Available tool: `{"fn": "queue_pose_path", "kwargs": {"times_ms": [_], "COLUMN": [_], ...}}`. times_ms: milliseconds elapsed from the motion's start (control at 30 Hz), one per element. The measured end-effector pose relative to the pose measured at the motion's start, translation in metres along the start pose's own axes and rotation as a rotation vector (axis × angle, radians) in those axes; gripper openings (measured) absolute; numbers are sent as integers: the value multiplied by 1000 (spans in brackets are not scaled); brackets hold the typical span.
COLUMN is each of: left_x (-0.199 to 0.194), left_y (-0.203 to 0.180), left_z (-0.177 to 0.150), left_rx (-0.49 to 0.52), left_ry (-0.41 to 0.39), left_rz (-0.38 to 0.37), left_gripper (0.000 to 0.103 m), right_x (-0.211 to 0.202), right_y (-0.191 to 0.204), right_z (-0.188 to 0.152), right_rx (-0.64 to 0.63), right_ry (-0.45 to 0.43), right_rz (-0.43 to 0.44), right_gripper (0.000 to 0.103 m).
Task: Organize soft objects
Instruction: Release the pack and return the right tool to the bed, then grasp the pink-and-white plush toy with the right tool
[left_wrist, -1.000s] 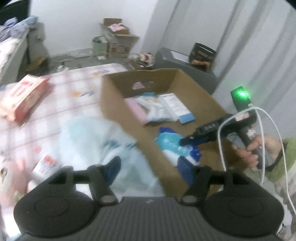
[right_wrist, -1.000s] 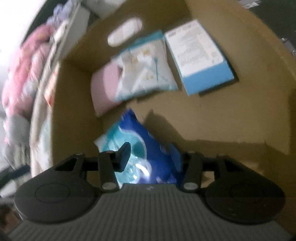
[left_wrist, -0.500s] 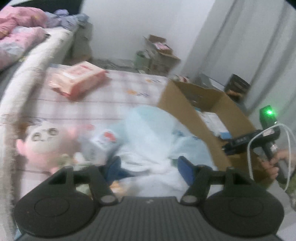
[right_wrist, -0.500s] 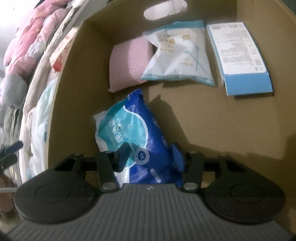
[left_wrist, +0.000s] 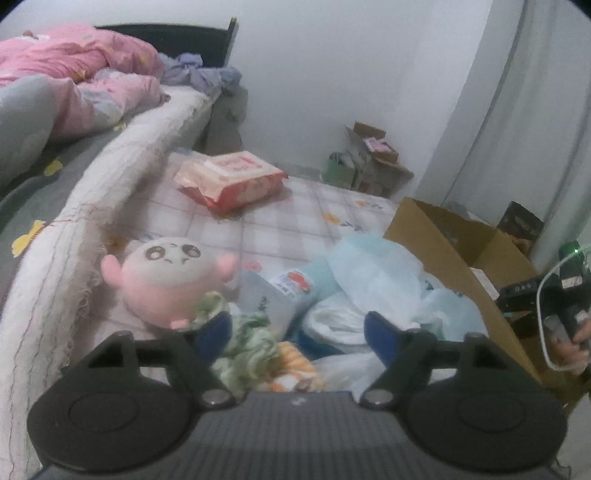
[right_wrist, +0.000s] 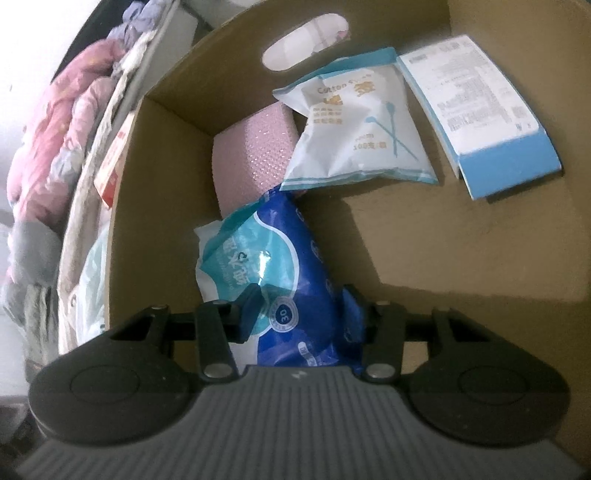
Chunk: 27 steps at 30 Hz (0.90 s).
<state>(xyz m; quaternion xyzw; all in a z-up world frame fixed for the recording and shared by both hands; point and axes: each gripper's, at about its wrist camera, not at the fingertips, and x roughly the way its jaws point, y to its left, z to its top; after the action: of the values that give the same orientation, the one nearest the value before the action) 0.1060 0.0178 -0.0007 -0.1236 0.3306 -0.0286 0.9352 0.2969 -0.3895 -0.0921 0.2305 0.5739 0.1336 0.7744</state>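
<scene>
1. Swinging away from the cardboard box (left_wrist: 424, 236), the left hand-held gripper (left_wrist: 297, 334) now faces the pink plush toy (left_wrist: 166, 280) and green cloth (left_wrist: 251, 339) on the checked mat (left_wrist: 280, 221), jaws opening, nothing pinched.
2. Right hand-held gripper (right_wrist: 301, 310) pinches the blue tissue pack (right_wrist: 269, 266), resting inside the box.
3. Judged: another soft item is next for collection.

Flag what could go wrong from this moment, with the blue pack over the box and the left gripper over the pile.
1. The right gripper holds the blue pack only near its end; it may sag or slip.
2. The left gripper, jaws opening, hangs over a tangled green cloth and plastic bags; it may snag several together.
</scene>
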Motion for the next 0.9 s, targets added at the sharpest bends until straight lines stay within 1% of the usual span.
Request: {"fn": "queue_pose_path", "kwargs": {"times_ms": [67,133,167,233,333,400,467,533,600,667,800,900], "left_x": [-6,-13,-16,-23,-37,-46,-56,-64,-71,-77,-80,-69], "left_y": [-1,5,9,15,28,32,37,43,51,57,67,74], "left_z": [-2,-5,-7,-12,-18,-21,-25,-27,-28,-27,-22,-14], "left_rx": [43,46,44,38,-1,-1,3,-7,-13,-6,2,7], "left_ry": [-16,-31,-35,-42,-71,-88,-105,-109,-97,-96,-76,-35], "left_rz": [18,24,26,62,76,114,145,149,137,138,125,109], "left_gripper": [82,84,84,84,84,84,84,84,84,84,83,83], "right_x": [-4,-12,-19,-32,-57,-76,-89,-100,-100,-92,-59,-31], "right_y": [-2,0,3,10,23,37,54,67,89,113,165,206], "right_z": [-2,-5,-7,-13,-22,-30,-38,-46,-57,-67,-79,-84], "right_rx": [30,25,11,-9,-48,-79,-114,-136,-166,-191,-239,-273], "right_ry": [2,-12,-24,-58,-121,-163,-197,-206,-191,-163,-61,3], "right_rz": [19,16,7,1,2,10,38,87,151,195,291,326], "right_gripper": [48,49,52,53,54,54,54,54,54,54,54,54]}}
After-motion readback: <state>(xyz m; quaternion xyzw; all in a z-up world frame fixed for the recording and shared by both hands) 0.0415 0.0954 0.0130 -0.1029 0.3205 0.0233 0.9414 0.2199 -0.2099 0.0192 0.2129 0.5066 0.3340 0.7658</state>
